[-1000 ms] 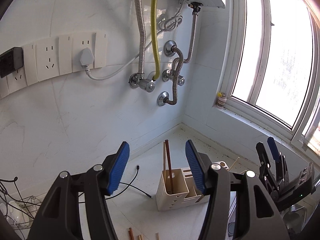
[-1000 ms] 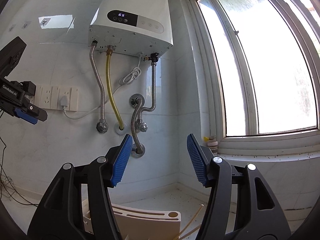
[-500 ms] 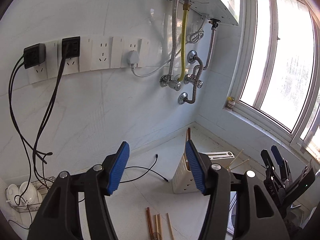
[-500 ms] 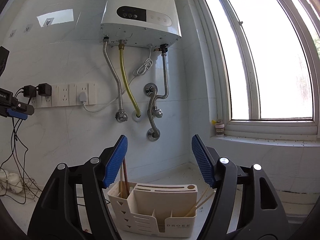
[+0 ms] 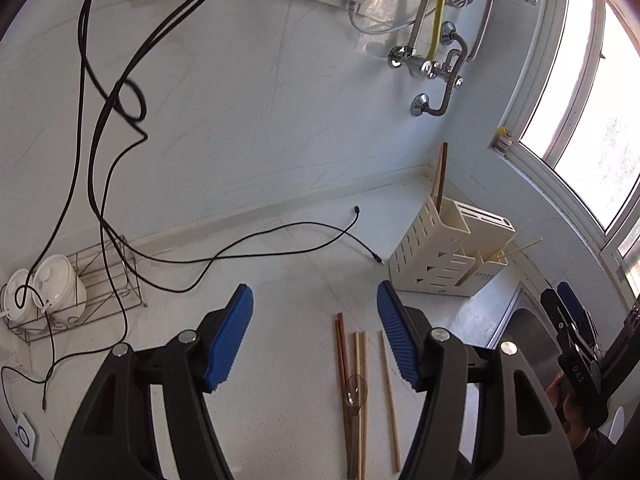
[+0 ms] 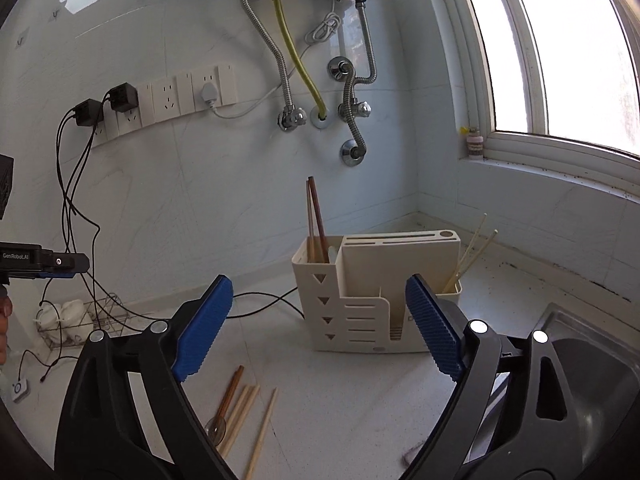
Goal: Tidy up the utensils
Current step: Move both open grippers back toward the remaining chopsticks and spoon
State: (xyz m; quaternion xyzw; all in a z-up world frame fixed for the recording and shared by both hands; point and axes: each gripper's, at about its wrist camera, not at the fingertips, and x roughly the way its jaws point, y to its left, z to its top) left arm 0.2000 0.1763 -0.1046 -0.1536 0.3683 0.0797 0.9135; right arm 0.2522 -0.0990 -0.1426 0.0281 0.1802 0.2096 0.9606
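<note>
Several loose chopsticks (image 5: 362,380) lie on the white counter, dark and pale ones side by side, with a clear spoon (image 5: 356,390) lying across them. They show again as chopsticks (image 6: 244,408) and spoon (image 6: 217,427) in the right wrist view. A cream utensil holder (image 5: 448,252) (image 6: 376,292) stands near the corner, with dark chopsticks in its left slot and pale ones at its right. My left gripper (image 5: 316,336) hovers above the loose chopsticks, its jaws opening, nothing between them. My right gripper (image 6: 318,326) faces the holder, jaws opening wide and empty; it also appears at the right edge (image 5: 568,320).
Black cables (image 5: 248,248) trail across the counter from wall sockets. A wire rack with white cups (image 5: 56,292) sits at the left. A steel sink (image 6: 592,376) lies at the right. Pipes and a water heater hang on the wall; a window fills the right side.
Both grippers have tipped downward, bringing the counter and loose chopsticks into view. The left one has sunk toward the chopsticks. Both sets of jaws stand wider, the right much wider.
</note>
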